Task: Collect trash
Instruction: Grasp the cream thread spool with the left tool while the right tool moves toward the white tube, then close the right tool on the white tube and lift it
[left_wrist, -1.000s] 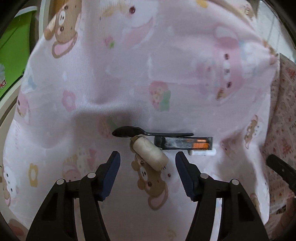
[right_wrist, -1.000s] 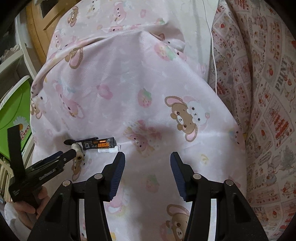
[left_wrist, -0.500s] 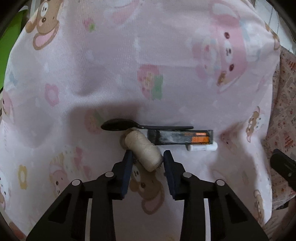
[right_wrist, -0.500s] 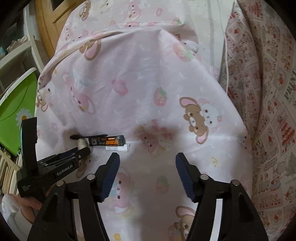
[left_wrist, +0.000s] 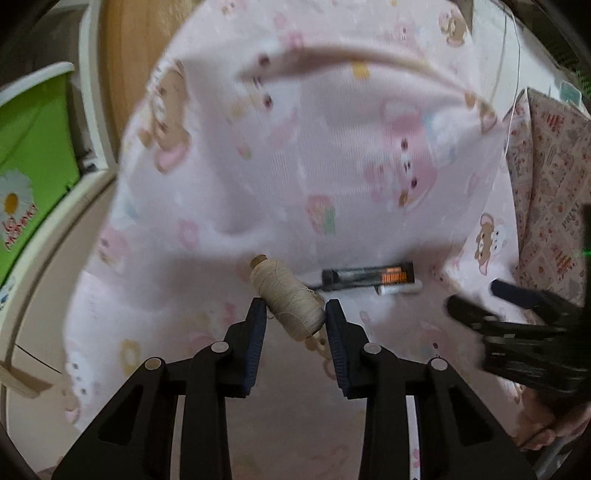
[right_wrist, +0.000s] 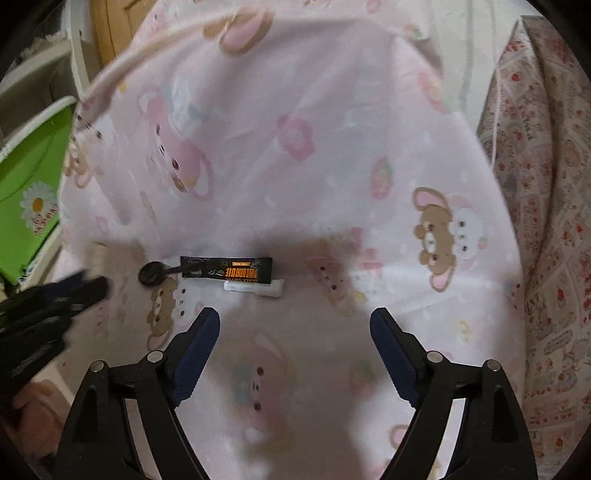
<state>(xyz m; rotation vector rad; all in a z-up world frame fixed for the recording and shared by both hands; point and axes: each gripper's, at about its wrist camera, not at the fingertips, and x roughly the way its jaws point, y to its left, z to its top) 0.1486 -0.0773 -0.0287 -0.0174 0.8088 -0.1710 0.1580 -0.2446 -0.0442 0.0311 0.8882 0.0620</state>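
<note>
Beside black sachet — spoon, white tube.

Bare pink sheet beyond black sachet, white tube, black spoon; green bin flanking left edge.

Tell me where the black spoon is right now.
In the right wrist view the black spoon lies on the pink blanket, left of centre, its handle running under the black sachet, with the left gripper just to its left.
</note>
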